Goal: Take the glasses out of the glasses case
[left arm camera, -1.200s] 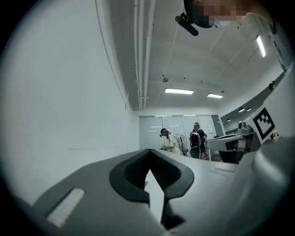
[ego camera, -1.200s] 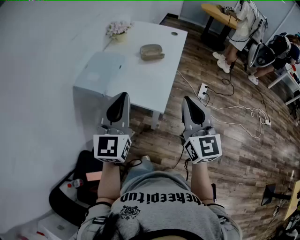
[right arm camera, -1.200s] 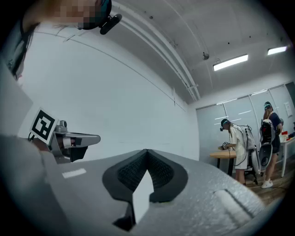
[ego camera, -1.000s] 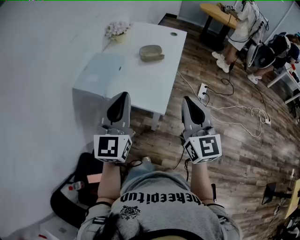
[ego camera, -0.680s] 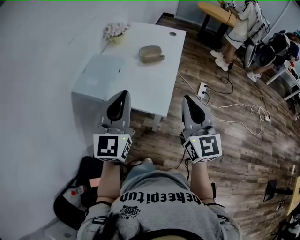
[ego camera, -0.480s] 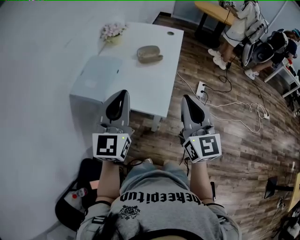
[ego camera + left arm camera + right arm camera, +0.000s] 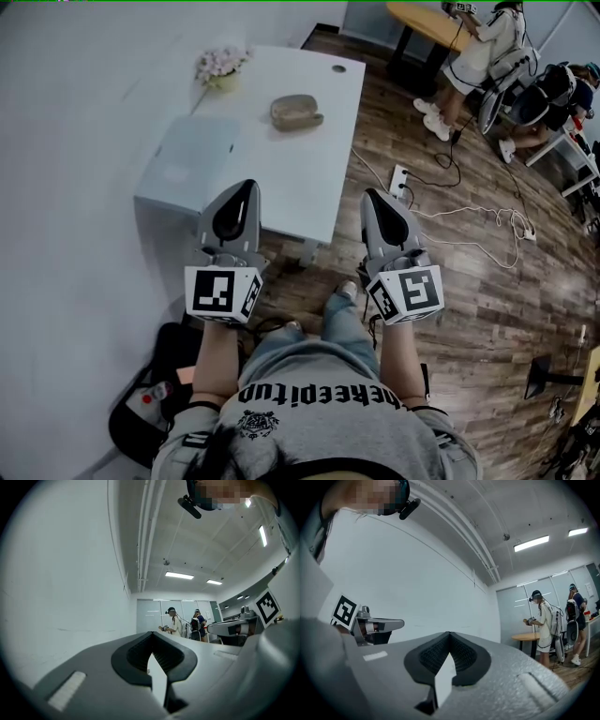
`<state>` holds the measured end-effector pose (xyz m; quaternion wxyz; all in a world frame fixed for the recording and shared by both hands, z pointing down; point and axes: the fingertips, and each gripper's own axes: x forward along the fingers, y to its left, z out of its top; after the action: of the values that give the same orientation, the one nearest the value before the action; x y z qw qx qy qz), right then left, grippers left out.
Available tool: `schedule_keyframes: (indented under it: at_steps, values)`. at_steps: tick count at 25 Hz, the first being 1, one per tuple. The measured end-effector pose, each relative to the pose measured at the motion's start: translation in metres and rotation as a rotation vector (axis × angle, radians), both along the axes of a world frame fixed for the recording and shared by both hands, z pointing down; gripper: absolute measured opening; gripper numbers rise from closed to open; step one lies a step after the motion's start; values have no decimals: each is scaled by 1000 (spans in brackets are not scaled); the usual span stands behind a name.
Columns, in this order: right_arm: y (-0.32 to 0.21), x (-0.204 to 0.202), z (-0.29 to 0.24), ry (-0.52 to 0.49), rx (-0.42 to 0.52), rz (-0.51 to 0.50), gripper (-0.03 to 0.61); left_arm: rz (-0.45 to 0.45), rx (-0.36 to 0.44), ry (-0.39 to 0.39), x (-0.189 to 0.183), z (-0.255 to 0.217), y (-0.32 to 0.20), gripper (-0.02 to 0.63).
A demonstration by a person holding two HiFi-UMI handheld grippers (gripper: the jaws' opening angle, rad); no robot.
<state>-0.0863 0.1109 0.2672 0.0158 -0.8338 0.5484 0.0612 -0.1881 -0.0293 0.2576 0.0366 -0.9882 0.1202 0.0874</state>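
A closed tan glasses case (image 7: 296,112) lies on the white table (image 7: 309,178), toward its far side. Both grippers are held side by side in front of the person, pointing at the table, well short of the case. In the head view my left gripper (image 7: 248,186) has its tip over the table's near edge, and my right gripper (image 7: 372,194) is over the floor just right of the table. In the left gripper view (image 7: 151,633) and the right gripper view (image 7: 449,633) the jaws meet with nothing between them. No glasses show.
A small pot of pale flowers (image 7: 220,66) and a flat light box (image 7: 192,155) share the table. A wall runs along the left. A power strip (image 7: 398,178) with cables lies on the wood floor, a black bag (image 7: 155,394) at lower left, people (image 7: 469,56) by a far table.
Both grippers have advanced toward the table, and the left tip now overlaps its near edge. The person's foot has stepped forward between them. The jaws have stayed shut.
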Motion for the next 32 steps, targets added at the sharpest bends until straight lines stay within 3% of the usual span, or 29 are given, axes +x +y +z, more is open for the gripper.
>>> schedule_keyframes:
  at_steps: [32]
  values:
    - [-44, 184, 2, 7, -23, -249, 3, -210, -5, -13, 160, 4, -10, 20]
